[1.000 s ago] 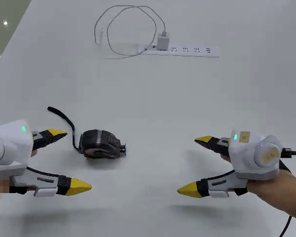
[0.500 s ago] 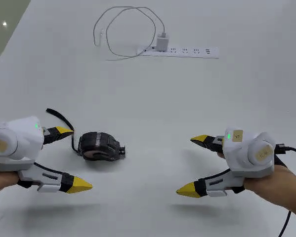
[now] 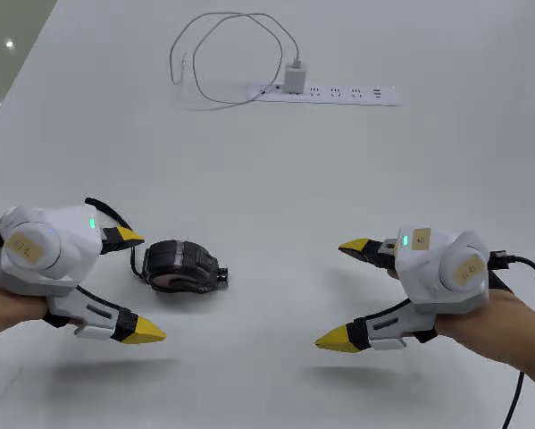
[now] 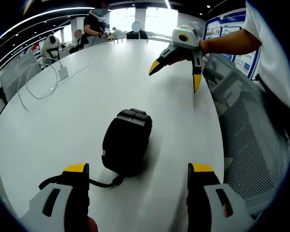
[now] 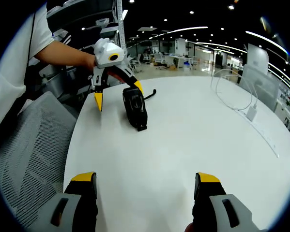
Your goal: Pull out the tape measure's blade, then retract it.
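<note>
Left gripper (image 3: 140,286), jaws wide and empty, sits just beside the tape measure (image 3: 182,265) near the table's (image 3: 276,179) front edge; we see the right gripper (image 3: 337,292) equally wide, empty, well apart.

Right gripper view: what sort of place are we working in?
Likely an open-plan office or lab: a long white table, a mesh chair beside it, and desks under ceiling lights in the background.

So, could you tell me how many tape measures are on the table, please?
1: the tape measure lies on the table just ahead of the left gripper; none seems hidden.
</note>
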`<control>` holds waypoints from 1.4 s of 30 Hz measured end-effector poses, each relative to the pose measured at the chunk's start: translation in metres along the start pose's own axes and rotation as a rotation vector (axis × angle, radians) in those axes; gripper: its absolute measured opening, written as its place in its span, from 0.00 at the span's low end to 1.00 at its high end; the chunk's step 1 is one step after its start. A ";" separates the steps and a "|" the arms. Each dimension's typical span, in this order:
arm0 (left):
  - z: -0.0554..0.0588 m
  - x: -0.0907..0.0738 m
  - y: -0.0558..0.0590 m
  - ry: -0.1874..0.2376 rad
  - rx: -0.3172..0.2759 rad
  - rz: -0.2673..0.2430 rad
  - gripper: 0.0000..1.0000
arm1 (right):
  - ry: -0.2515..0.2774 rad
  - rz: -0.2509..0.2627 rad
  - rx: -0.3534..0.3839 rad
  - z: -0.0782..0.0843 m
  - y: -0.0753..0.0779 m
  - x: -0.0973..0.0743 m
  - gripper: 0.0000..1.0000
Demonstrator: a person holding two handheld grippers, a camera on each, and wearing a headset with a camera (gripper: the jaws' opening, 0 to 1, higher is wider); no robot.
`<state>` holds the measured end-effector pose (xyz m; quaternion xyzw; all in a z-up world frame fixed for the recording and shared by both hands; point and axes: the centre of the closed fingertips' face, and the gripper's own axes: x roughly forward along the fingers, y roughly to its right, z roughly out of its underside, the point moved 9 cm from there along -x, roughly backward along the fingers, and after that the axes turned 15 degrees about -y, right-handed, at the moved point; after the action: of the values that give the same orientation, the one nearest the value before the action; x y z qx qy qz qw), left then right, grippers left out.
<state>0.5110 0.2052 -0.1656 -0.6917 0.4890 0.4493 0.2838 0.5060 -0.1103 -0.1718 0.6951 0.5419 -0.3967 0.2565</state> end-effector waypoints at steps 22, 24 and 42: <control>-0.013 0.008 -0.019 -0.079 0.081 0.043 0.54 | 0.000 -0.010 -0.004 -0.003 0.000 0.003 0.80; -0.014 0.009 -0.019 -0.087 0.085 0.047 0.51 | 0.000 -0.010 -0.004 -0.003 0.000 0.003 0.80; -0.018 0.017 -0.025 -0.109 0.084 0.047 0.37 | 0.006 -0.003 -0.007 -0.004 0.001 0.005 0.78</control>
<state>0.5425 0.1924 -0.1743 -0.6421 0.5075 0.4717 0.3281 0.5084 -0.1043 -0.1735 0.6945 0.5452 -0.3931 0.2566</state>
